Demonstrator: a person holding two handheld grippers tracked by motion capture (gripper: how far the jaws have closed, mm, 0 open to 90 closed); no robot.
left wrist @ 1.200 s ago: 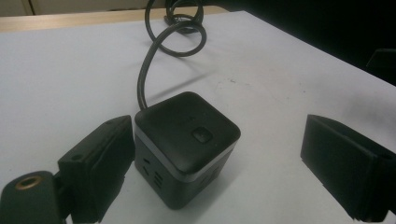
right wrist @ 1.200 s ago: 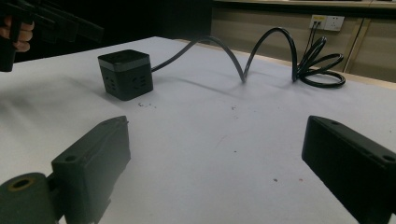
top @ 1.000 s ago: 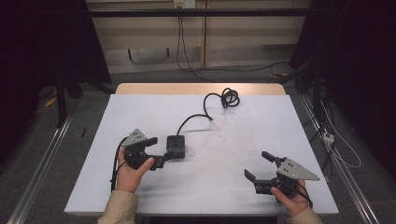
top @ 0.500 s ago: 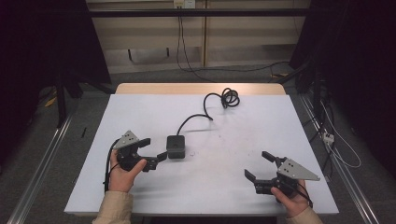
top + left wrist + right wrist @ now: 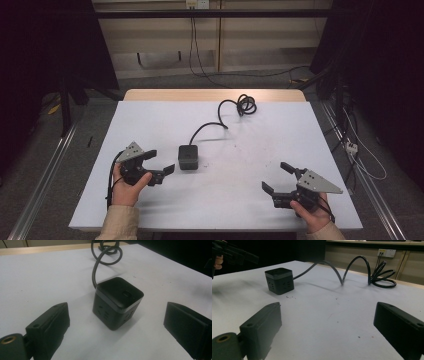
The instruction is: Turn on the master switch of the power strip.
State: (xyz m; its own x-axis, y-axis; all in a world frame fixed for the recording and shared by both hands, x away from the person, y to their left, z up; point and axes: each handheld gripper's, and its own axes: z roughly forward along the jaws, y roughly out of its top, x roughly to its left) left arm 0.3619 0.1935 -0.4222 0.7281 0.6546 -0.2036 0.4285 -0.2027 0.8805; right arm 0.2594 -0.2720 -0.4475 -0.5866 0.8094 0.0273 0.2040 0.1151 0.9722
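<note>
At the centre of the high view, a black cube-shaped power socket (image 5: pixel 188 157) rests on the white table (image 5: pixel 150 120), whose matte surface carries faint dark specks and smudges. The cube has slightly rounded edges, a smooth top with a small recessed button, a paler band just beneath the top, and outlet slots on its side faces. A thick black cable (image 5: pixel 210 127) leaves the cube's far side, arches off the surface and ends in a loose coil (image 5: pixel 246 104) toward the upper centre of the frame, near the wooden far edge of the table.

Left gripper (image 5: pixel 161 161), lower left of the high view: held in the left hand (image 5: pixel 128 182), grey three-cornered plate on top, jaws spread wide, nothing between them. One jaw tip lies just beside the cube; contact cannot be told. In the left gripper view the cube (image 5: pixel 117 302) stands beyond and between the two blocky matte black jaws, apart from both.

Right gripper (image 5: pixel 278 178), lower right of the high view: held in the right hand (image 5: pixel 312 214), jaws equally wide and empty, well apart from the cube. In the right gripper view the cube (image 5: pixel 279 280) appears at upper left and the arched cable (image 5: pixel 352 267) at upper centre.
</note>
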